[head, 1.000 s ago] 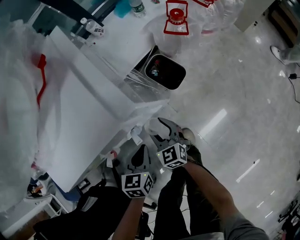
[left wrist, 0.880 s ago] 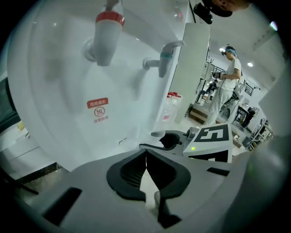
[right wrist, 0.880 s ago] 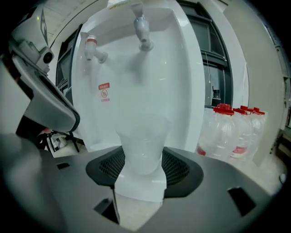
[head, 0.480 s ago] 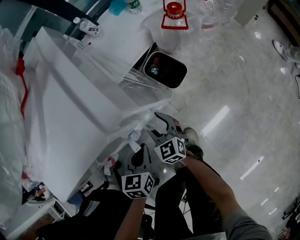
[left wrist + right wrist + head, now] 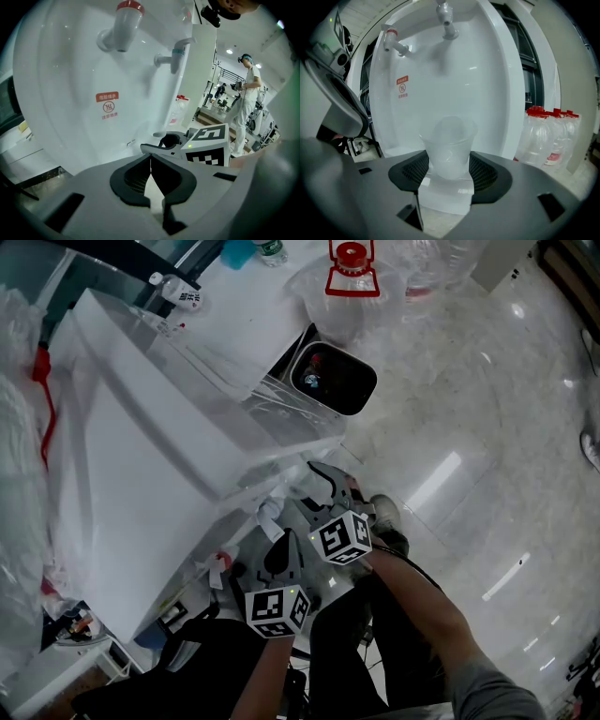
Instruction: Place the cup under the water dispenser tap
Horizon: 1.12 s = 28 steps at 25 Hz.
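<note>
A translucent plastic cup (image 5: 449,145) stands upright between the jaws of my right gripper (image 5: 449,171), which is shut on it. The cup faces the white water dispenser (image 5: 440,89), lower than its red-capped tap (image 5: 393,41) and the second tap (image 5: 446,21). From the head view, the right gripper (image 5: 314,486) sits at the dispenser's front recess, where the cup (image 5: 302,487) is only a pale shape. My left gripper (image 5: 151,171) is shut with nothing in it, beside the right one and below the red tap (image 5: 123,26) and blue tap (image 5: 174,54).
A lined trash bin (image 5: 333,381) stands on the floor beside the dispenser (image 5: 141,474). Large water jugs (image 5: 551,136) with red caps are to the right, one (image 5: 349,277) beyond the bin. A person (image 5: 246,93) stands far off in the room.
Both grippers have edged slightly closer to the dispenser's front, the right one still carrying the cup. The head view has shifted a little.
</note>
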Tool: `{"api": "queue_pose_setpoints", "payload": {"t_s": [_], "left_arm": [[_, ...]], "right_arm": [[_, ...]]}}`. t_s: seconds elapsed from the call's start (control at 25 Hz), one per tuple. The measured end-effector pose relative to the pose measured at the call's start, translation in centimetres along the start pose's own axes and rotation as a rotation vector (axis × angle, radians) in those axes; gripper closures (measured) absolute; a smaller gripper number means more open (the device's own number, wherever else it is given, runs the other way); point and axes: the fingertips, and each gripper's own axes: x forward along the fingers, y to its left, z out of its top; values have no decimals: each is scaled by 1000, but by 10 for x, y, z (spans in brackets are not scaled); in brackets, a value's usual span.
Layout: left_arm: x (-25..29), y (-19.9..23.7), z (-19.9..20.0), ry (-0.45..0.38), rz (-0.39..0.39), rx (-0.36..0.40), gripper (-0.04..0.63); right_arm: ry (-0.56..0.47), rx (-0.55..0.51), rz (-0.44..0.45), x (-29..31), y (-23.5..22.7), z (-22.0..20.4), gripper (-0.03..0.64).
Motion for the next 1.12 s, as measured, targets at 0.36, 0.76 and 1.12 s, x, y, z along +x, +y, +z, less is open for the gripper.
{"api": "queue_pose_setpoints", "payload": {"t_s": [0.36, 0.76, 1.12], "left_arm": [[-3, -6, -1, 1, -3, 5, 584], [-17, -15, 11, -1, -2, 7, 584], [-36, -29, 32, -12, -8, 17, 584]], "right_arm": [[36, 15, 20, 1, 4, -9, 342], [89, 20, -11, -25, -3, -12, 337], [89, 44, 2, -57, -4, 6, 369]]}}
